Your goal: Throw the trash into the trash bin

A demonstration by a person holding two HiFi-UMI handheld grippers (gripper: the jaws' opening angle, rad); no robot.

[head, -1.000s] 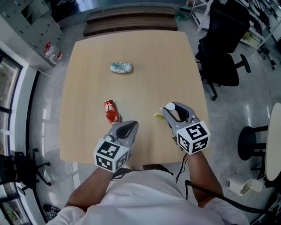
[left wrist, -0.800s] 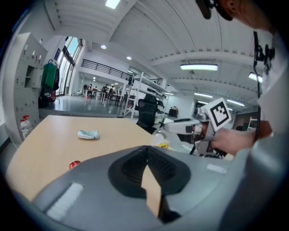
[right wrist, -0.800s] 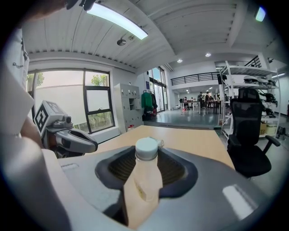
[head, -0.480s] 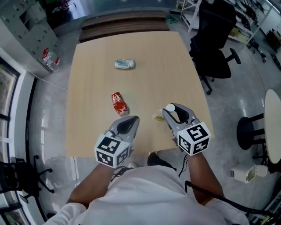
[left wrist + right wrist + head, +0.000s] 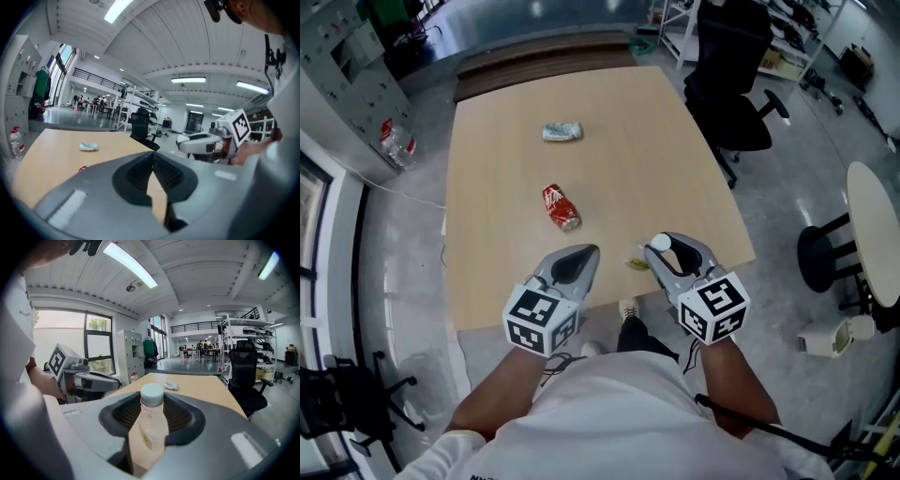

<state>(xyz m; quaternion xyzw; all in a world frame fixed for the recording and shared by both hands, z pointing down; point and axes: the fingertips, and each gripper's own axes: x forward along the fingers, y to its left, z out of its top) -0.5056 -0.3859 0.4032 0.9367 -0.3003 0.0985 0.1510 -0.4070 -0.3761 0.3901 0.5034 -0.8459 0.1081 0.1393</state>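
My right gripper (image 5: 662, 249) is shut on a clear plastic bottle (image 5: 151, 423) with a white cap (image 5: 661, 242), held over the near edge of the wooden table (image 5: 497, 112). My left gripper (image 5: 584, 256) hovers beside it, jaws closed together with nothing between them (image 5: 153, 154). A crushed red can (image 5: 561, 206) lies ahead of the left gripper. A crumpled greenish wrapper (image 5: 562, 132) lies farther back and also shows in the left gripper view (image 5: 88, 146). A small yellow scrap (image 5: 636, 264) sits by the right gripper. No trash bin is in view.
A black office chair (image 5: 731, 84) stands right of the table. Bottles (image 5: 397, 142) sit on the floor by grey cabinets at the left. A round table (image 5: 877, 234), a stool and a white object (image 5: 830, 337) on the floor are at the right.
Both grippers have drawn back toward the near table edge, the right one still holding the bottle. The can and wrapper now lie farther from them; more floor shows at the right.
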